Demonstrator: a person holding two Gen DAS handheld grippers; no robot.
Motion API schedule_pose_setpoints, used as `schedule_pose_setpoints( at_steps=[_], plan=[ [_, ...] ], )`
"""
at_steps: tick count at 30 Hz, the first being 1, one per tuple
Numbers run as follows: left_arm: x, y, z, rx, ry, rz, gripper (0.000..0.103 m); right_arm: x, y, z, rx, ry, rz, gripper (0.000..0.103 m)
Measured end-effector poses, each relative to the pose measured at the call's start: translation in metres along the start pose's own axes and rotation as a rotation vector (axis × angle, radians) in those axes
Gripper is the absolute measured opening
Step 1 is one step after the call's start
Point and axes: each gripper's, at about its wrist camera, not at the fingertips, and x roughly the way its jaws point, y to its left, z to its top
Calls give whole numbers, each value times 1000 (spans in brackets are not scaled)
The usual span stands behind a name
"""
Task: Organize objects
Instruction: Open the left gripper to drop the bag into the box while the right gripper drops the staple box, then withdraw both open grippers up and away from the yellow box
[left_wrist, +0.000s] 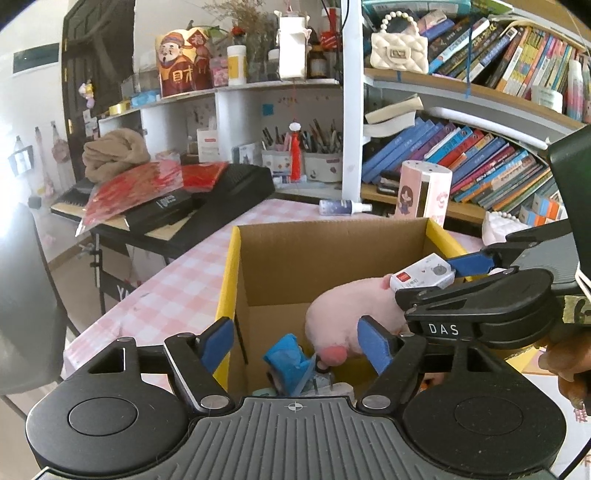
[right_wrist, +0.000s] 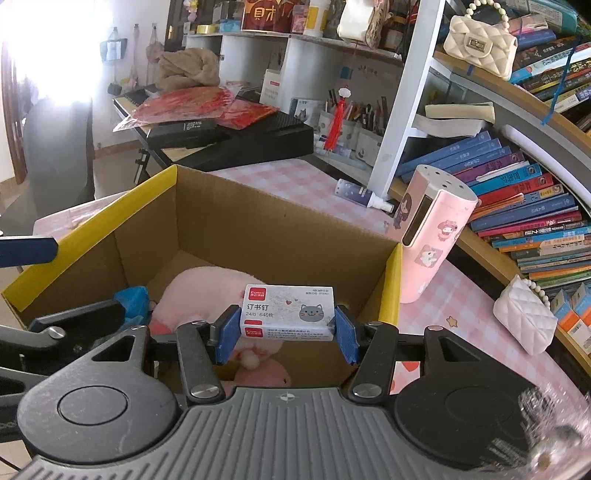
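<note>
Left gripper (left_wrist: 295, 341): jaws stood apart over the box's near edge, nothing between the pads.
Right gripper (right_wrist: 286, 328): clamped on the staple box (right_wrist: 289, 312), held above the box's opening.
Box (right_wrist: 229, 206): open cardboard, yellow-edged flaps, on the pink checked table (right_wrist: 295, 177).
Plush (left_wrist: 351, 306): pink, lay inside the box.
Blue item (left_wrist: 290, 363): inside the box, beside the plush.
Pink case (right_wrist: 432, 236): upright just outside the box's right wall.
</note>
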Motion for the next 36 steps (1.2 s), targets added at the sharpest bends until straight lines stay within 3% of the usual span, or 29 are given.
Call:
schedule_pose_setpoints(
  at_steps=[9, 20, 36],
  plan=[
    [-17, 9, 0, -21, -36, 0, 85, -20, 8, 3, 11, -34, -23, 57],
    [-47, 25, -5, -51, -77, -8, 86, -60, 23, 5, 29, -94, -56, 61],
    [-83, 31, -32, -25, -38, -46, 87, -119, 45, -31, 132, -95, -105, 61]
  ],
)
